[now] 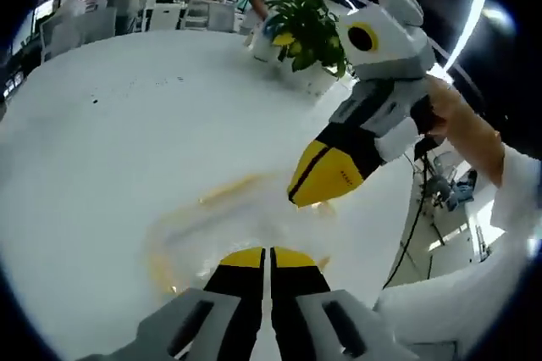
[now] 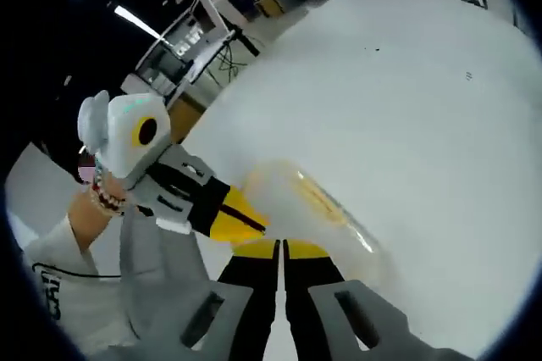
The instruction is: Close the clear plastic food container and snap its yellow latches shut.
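The clear container [image 1: 229,225] with yellow trim lies on the white table [image 1: 110,141], just ahead of the left gripper [image 1: 269,252], whose yellow-tipped jaws are pressed together. The right gripper [image 1: 306,190] reaches in from two o'clock, tips together at the container's edge, a bare wrist behind it. A potted plant [image 1: 309,30] stands at one o'clock, with people and desks beyond.

In the right gripper view, the container [image 2: 309,204] sits at twelve o'clock from the joined jaws of the right gripper [image 2: 279,249]; the left gripper [image 2: 246,221] enters from nine o'clock.
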Tool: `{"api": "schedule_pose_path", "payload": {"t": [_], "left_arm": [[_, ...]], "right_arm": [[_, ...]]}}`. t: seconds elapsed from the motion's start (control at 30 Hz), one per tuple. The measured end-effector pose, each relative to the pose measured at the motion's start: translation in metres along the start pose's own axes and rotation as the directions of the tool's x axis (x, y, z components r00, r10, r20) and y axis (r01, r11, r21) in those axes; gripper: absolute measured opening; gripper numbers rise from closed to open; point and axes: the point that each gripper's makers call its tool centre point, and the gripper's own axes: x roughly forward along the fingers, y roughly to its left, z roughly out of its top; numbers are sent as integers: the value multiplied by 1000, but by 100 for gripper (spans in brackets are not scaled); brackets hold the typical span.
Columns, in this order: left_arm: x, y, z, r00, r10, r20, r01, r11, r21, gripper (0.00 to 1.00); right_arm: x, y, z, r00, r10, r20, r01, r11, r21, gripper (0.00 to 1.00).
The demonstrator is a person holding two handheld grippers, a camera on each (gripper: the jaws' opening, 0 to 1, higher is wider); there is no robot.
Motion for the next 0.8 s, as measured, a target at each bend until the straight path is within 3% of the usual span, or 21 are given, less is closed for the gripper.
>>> {"api": "schedule_pose_path", "payload": {"t": [0.1, 0.2, 0.23, 0.33, 0.4, 0.53, 0.67, 0.8], "left_arm": [[0, -5, 9, 998, 2, 60, -3, 1000, 29, 0], [-2, -6, 7, 998, 12, 65, -19, 995, 103, 11], [-3, -7, 2, 999, 20, 47, -27, 988, 152, 14], [-4, -7, 1, 996, 38, 85, -60, 957, 283, 18], [-3, -12, -1, 994, 24, 106, -57, 944, 324, 22], [-1, -22, -7, 991, -22, 129, -30, 922, 385, 31], [-1, -24, -10, 990, -31, 136, -28, 911, 411, 37], [0, -25, -10, 990, -18, 139, -47, 894, 445, 36]], "right_arm": [[9, -4, 4, 1000, -19, -25, 17, 997, -75, 0], [11, -9, 9, 999, -19, -33, 13, 988, -154, 2], [12, -11, 12, 999, -25, -30, 20, 988, -153, 5], [14, -17, 18, 999, -28, -24, 23, 986, -168, 9], [15, -20, 21, 999, -33, -21, 29, 982, -185, 10], [18, -21, 25, 1000, -20, -22, 14, 975, -221, 13], [21, -23, 20, 998, -26, -62, 6, 953, -303, 14], [20, -22, 21, 998, -26, -60, 4, 940, -342, 15]]}}
